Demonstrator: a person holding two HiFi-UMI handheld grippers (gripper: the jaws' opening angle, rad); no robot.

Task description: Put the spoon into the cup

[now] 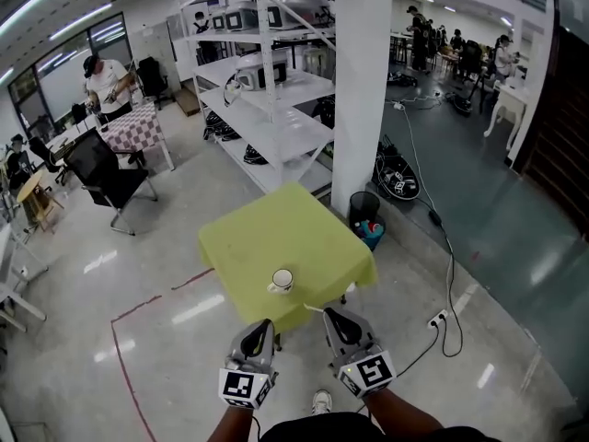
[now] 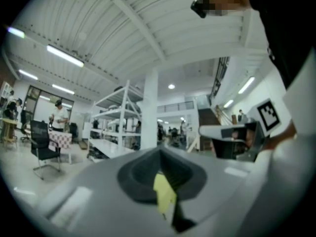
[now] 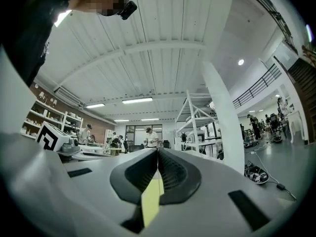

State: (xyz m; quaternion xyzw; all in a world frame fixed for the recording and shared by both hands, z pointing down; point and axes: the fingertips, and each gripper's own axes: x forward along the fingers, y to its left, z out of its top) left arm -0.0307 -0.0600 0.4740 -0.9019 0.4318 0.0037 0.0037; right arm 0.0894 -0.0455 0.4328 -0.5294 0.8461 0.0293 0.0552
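L tongs (image 1: 264, 326) closed, empty | R tongs (image 1: 329, 315) closed, empty, nearer | spoon (image 1: 313, 308) just off R tip, axis crosswise at worktop (image 1: 276, 228) near edge | cup (image 1: 282, 281) beyond, left

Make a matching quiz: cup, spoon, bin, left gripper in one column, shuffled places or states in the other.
1 cup
2 spoon
3 bin
4 left gripper

A on the floor by the pillar
B jaws shut, short of the table
C at the table's near edge
D on the table, left of the spoon

Pairs: 1-D, 2-C, 3-A, 4-B
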